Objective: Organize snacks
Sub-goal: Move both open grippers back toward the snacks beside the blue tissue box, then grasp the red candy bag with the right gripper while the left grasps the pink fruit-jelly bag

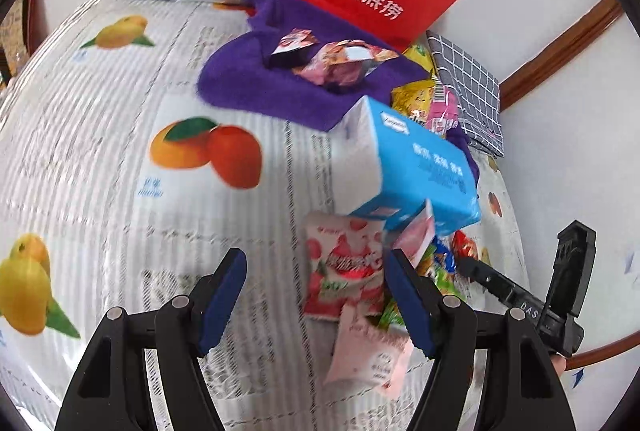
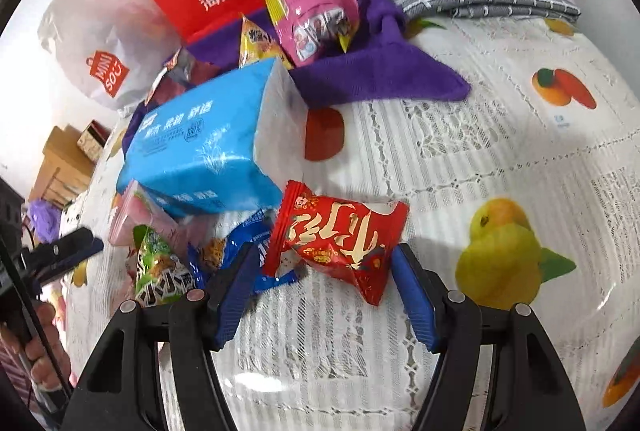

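Snacks (image 2: 200, 255) lie heaped beside the tissue pack (image 2: 204, 143); right gripper (image 2: 324, 271) straddles a red packet (image 2: 340, 239), pads not gripping; left gripper (image 1: 316, 271) hangs apart, empty, by a pink packet (image 1: 344, 267).

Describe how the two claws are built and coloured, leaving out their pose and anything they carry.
Both match. The left claw has two black plastic arms with triangular cut-outs, silver round pivot pins, and dark blue ribbed pads on the inner faces. The right claw is the same: black frame, silver pins, blue ridged pads. Seen from the left camera, its black body bears pale lettering, partly readable. No cables or sleeves show.
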{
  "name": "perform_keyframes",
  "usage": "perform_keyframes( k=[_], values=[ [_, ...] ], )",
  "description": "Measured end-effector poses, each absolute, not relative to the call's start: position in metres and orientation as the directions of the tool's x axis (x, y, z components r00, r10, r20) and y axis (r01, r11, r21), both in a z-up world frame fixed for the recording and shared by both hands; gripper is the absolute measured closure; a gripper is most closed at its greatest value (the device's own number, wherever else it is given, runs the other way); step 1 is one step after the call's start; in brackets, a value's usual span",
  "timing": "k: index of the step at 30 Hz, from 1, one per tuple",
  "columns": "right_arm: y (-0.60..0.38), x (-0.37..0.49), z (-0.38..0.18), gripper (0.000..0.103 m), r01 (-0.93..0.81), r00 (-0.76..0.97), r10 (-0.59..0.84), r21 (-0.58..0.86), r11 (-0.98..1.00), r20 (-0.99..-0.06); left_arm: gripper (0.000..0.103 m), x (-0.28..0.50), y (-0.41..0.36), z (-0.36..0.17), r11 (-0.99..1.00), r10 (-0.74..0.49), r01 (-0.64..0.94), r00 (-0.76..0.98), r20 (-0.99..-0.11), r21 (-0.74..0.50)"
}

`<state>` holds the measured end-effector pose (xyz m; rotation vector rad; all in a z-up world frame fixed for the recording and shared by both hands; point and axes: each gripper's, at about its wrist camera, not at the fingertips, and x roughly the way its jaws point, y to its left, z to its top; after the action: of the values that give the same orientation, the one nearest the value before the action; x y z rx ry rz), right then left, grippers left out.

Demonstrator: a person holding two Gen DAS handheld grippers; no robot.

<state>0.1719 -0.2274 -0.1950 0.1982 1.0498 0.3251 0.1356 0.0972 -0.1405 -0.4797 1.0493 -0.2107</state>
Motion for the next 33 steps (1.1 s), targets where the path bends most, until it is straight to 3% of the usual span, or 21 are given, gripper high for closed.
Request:
perform_keyframes(
  k=[7,16,17,19,21,22,33],
  values=[
    [-0.222,0.179,-0.194,0.027,-0.128,0.481,0.342,0.321,0.938,-0.807,0.033,0.128,0.103,-0.153,0.869,-0.401,-0.073,0.478,-0.782,-0.49],
    [-0.224,0.192,-0.192,0.027,-0.084,0.503,0.305,0.306,0.949,-0.809,0.033,0.123,0.107,-0.161,0.858,-0.409,-0.09,0.477,-0.778,-0.506],
    [-0.224,0.193,-0.192,0.029,-0.085,0.509,0.293,0.291,0.953,-0.809,0.033,0.123,0.107,-0.161,0.859,-0.407,-0.091,0.477,-0.779,-0.505],
    [-0.221,0.193,-0.192,0.043,-0.084,0.534,0.23,0.219,0.972,-0.814,0.033,0.122,0.106,-0.16,0.86,-0.406,-0.088,0.479,-0.778,-0.503],
    [-0.22,0.193,-0.192,0.045,-0.112,0.542,0.21,0.178,0.978,-0.814,0.033,0.121,0.106,-0.159,0.861,-0.404,-0.086,0.48,-0.778,-0.501],
    [-0.222,0.192,-0.192,0.056,-0.12,0.547,0.199,0.16,0.98,-0.813,0.033,0.121,0.105,-0.16,0.862,-0.404,-0.086,0.48,-0.779,-0.5],
    [-0.255,0.169,-0.19,0.057,-0.149,0.574,0.209,0.151,0.977,-0.792,0.033,0.124,0.082,-0.155,0.883,-0.391,-0.044,0.482,-0.784,-0.467]
  ],
)
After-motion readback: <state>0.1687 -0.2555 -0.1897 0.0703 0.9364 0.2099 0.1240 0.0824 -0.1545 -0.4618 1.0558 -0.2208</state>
